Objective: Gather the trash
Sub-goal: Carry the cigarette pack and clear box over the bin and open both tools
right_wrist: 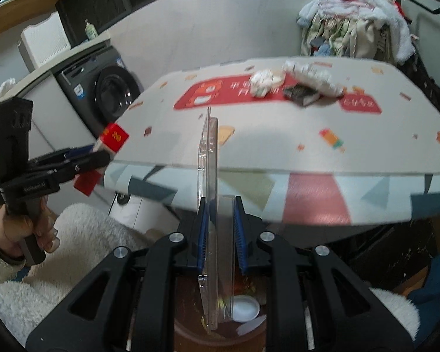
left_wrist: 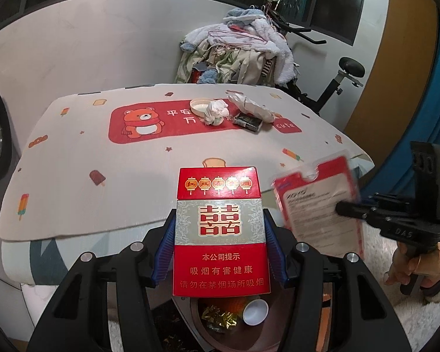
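Red cigarette pack (left_wrist: pixel 221 234) clamped upright in my left gripper (left_wrist: pixel 220 252), above bin (left_wrist: pixel 196 319) below table edge (left_wrist: pixel 73 228). My right gripper (right_wrist: pixel 219 234) pinches clear blister pack (right_wrist: pixel 209 205) edge-on. Crumpled tissue (left_wrist: pixel 216 112), dark packet (left_wrist: pixel 247 123) on table mat.

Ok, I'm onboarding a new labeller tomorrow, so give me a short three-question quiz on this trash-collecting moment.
1. True or false: the left gripper is clamped on a red and silver cigarette pack.
2. What does the right gripper hold? A) crumpled white tissue B) clear plastic blister pack with a red card C) black box
3. Which round white thing lies in the brown bin below both grippers?

Key: 1 true. 2 B, the clear plastic blister pack. 3 a small white cap, beside gold foil wrappers.
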`<state>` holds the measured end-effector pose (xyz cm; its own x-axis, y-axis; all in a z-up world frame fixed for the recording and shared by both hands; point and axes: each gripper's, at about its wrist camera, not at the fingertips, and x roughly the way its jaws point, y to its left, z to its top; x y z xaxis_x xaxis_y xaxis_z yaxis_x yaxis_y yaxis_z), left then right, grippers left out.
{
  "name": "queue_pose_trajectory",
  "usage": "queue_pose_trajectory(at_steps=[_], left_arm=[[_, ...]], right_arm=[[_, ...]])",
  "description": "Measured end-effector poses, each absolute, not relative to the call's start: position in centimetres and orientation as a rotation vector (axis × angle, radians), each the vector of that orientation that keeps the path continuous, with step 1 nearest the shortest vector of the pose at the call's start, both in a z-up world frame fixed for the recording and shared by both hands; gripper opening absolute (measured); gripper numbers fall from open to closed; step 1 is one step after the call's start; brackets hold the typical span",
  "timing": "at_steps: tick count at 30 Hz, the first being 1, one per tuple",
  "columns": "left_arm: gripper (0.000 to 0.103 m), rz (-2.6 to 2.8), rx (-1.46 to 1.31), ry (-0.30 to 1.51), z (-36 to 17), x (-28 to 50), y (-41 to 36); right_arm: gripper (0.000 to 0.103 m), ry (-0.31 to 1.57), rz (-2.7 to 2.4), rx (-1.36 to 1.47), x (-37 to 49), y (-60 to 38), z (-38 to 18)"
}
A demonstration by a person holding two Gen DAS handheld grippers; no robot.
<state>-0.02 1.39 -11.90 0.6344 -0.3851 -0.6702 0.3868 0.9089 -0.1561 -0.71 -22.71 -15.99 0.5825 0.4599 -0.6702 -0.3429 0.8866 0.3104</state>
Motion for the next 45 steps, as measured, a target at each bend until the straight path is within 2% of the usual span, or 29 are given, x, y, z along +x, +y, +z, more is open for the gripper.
queue_pose_trajectory(at_steps=[12,15,17,19,21,23,26,31,45], left_arm=[[0.054,-0.453,-0.027,0.781,-13.5,-1.1,2.3],[0.054,-0.461,-0.019,0.779,-13.6,-1.1,2.3],[0.054,-0.470,-0.005,0.777,-13.8,-1.2,2.1],[0.054,-0.478,0.017,0.773,-14.0,-1.4,1.9],[0.054,-0.487,0.032,0.768,-14.2,-1.4,1.8],[0.054,-0.505,0.026,0.763,-14.5,-1.5,1.9],[0.054,-0.535,0.017,0.749,-14.8,-1.6,1.9],[0.054,-0.570,0.007,0.744,-15.9,-1.9,1.4],[0.054,-0.618,0.079,0.807,-18.9,-1.6,-1.6]], right_arm=[[0.020,0.991,0.498,0.124,-0.5,-20.4,-20.1],[0.027,1.010,0.494,0.131,-0.2,-20.5,-20.5],[0.036,1.007,0.484,0.147,-0.1,-20.8,-20.5],[0.041,0.977,0.485,0.171,0.1,-21.6,-19.9],[0.054,0.935,0.477,0.157,0.1,-22.1,-19.2],[0.080,0.889,0.467,0.112,0.2,-22.3,-18.5],[0.097,0.791,0.449,-0.002,0.2,-22.8,-17.3],[0.097,0.716,0.427,-0.095,0.2,-23.4,-17.6],[0.097,0.689,0.371,-0.141,-0.2,-21.7,-19.2]])
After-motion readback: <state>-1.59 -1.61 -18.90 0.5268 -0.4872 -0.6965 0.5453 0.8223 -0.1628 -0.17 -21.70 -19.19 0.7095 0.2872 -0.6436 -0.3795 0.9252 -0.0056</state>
